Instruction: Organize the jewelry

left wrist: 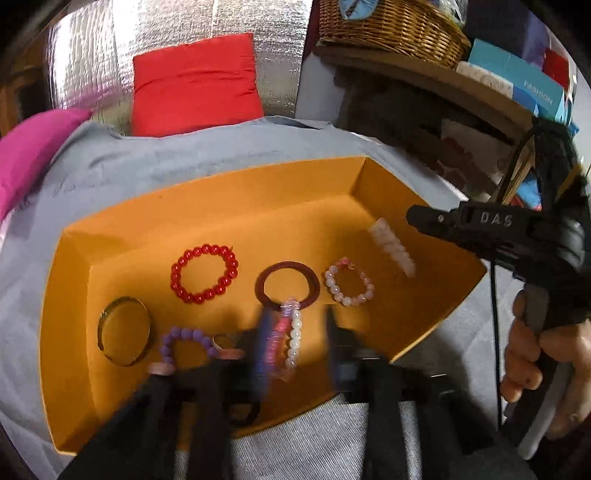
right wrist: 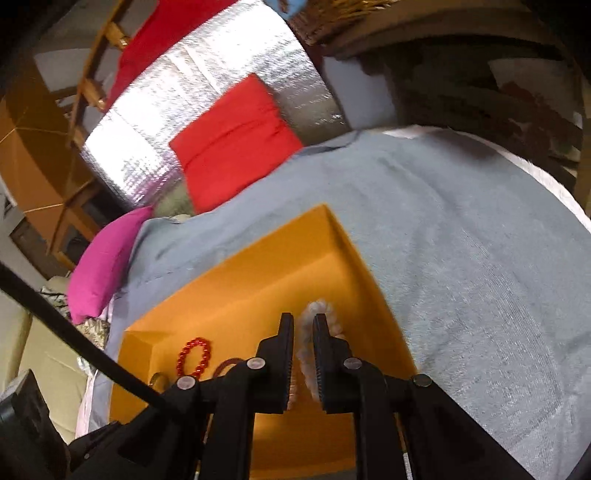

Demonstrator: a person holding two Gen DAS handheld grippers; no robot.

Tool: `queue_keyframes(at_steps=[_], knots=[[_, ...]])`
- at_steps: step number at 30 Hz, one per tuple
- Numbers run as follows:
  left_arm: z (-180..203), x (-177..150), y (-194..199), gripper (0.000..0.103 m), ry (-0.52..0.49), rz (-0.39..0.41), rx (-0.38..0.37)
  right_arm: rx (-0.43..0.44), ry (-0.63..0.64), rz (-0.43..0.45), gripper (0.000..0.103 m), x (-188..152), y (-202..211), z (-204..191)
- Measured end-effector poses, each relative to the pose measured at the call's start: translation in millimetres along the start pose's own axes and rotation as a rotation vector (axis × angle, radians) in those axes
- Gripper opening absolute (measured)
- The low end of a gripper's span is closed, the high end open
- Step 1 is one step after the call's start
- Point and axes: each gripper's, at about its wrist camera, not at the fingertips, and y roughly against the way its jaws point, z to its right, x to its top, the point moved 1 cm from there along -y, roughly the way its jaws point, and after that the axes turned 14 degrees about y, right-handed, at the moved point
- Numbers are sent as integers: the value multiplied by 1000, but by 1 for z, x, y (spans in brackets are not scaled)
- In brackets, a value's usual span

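Note:
An orange tray (left wrist: 258,192) on a grey cloth holds jewelry: a red bead bracelet (left wrist: 204,273), a dark red ring band (left wrist: 287,283), a pink-white bead bracelet (left wrist: 349,282), a pale pink bracelet (left wrist: 392,245), a gold bangle (left wrist: 124,336) and a purple bead bracelet (left wrist: 188,341). My left gripper (left wrist: 295,332) is open, blurred, with a pink and pearl bracelet (left wrist: 290,336) lying between its fingers. My right gripper (right wrist: 303,325) hangs over the tray's right end (right wrist: 332,229), jaws a narrow gap apart above the pale pink bracelet (right wrist: 319,308). The red bracelet also shows in the right wrist view (right wrist: 194,356).
Red cushion (left wrist: 195,85) and magenta cushion (left wrist: 33,151) lie beyond the cloth, against a silver foil sheet (left wrist: 92,55). A wicker basket (left wrist: 391,29) and boxes sit on a shelf at right. Grey cloth (right wrist: 480,258) spreads to the tray's right.

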Motion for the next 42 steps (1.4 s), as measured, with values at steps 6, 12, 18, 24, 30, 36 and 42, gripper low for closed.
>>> queue_keyframes(at_steps=[6,12,18,24,30,36,42], knots=[[1,-8,42,71,-24,103,76,-14,56,26,24,-6,26,-11],[-14,-21,83,78,-31,170,243,-32,222,65,66,-26,83,-58],[-35,-22,116,79,30,233,318,-112,321,67,67,-42,122,-94],[-48,-12,130,81,67,275,369,-181,372,58,67,-34,131,-124],[-58,-8,131,81,109,278,387,-165,418,3,67,-41,113,-134],[-59,-7,129,81,152,265,403,-155,397,-15,67,-46,104,-123],[-55,-6,131,81,163,261,404,-169,411,10,67,-41,113,-126]])
